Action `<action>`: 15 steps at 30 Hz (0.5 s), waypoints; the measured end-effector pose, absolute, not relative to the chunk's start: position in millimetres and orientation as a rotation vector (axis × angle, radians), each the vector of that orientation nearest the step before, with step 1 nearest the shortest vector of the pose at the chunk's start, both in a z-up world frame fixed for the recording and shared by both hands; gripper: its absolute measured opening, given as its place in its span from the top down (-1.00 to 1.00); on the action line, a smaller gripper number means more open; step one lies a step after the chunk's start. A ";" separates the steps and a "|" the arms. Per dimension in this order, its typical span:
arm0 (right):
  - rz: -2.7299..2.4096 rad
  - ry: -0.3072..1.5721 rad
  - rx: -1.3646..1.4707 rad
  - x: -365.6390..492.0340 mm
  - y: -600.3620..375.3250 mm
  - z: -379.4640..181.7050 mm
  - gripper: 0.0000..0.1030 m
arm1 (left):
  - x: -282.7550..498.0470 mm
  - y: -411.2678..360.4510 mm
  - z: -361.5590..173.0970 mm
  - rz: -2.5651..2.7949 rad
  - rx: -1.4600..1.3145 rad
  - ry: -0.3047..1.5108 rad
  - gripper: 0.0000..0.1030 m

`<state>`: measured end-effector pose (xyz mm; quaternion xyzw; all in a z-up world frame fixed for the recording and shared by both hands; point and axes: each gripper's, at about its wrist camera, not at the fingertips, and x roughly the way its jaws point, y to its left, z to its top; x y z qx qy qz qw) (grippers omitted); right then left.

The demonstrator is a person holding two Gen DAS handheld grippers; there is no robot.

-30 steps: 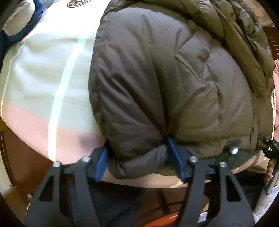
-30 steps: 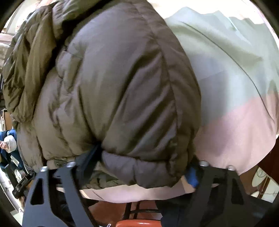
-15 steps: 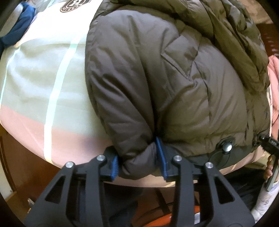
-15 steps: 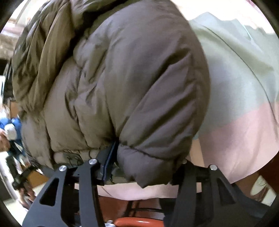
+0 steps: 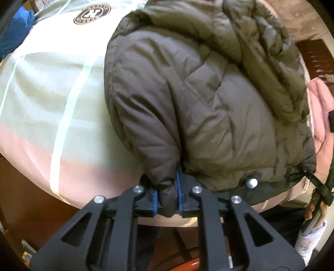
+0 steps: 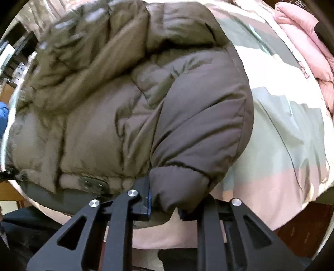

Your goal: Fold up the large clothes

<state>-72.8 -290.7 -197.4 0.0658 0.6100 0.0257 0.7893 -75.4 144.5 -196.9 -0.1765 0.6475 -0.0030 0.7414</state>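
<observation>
A brown-olive hooded puffer jacket (image 5: 208, 104) lies on a bed with a mint, white and pink striped cover (image 5: 52, 108). Its sleeves are folded in along both sides. My left gripper (image 5: 167, 198) is shut on the cuff of the sleeve nearest it, at the bed's near edge. In the right wrist view the jacket (image 6: 125, 104) fills the middle, and my right gripper (image 6: 167, 202) is shut on the other sleeve's cuff (image 6: 179, 187). The hood lies at the far end in both views.
A pink padded garment (image 6: 309, 52) lies at the far right of the bed. A blue item (image 5: 14, 35) sits at the far left. A round logo (image 5: 91, 14) marks the cover. Dark wood floor and an orange stool rim (image 5: 187, 267) lie below the bed edge.
Both grippers have closed from wide open onto the sleeve cuffs. The views have pulled back a little, showing more of the hood and bed.
</observation>
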 end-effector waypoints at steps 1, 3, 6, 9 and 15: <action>0.078 1.284 0.153 -73.5 -295.9 -186.9 0.66 | -75.0 144.7 -191.6 -0.017 -0.400 1.403 0.75; 0.132 1.221 0.187 -75.1 -296.7 -170.0 0.66 | -75.1 146.2 -180.6 -0.042 -0.428 1.368 0.75; 0.250 1.167 0.384 -72.0 -307.6 -149.3 0.66 | -71.5 146.1 -170.6 -0.090 -0.489 1.314 0.75; 0.357 1.146 0.603 -40.8 -346.5 -127.7 0.66 | -64.6 157.0 -158.9 -0.174 -0.630 1.272 0.75; 0.396 1.022 0.835 53.0 -378.5 -74.9 0.66 | -0.5 164.0 -100.7 -0.292 -0.800 1.127 0.75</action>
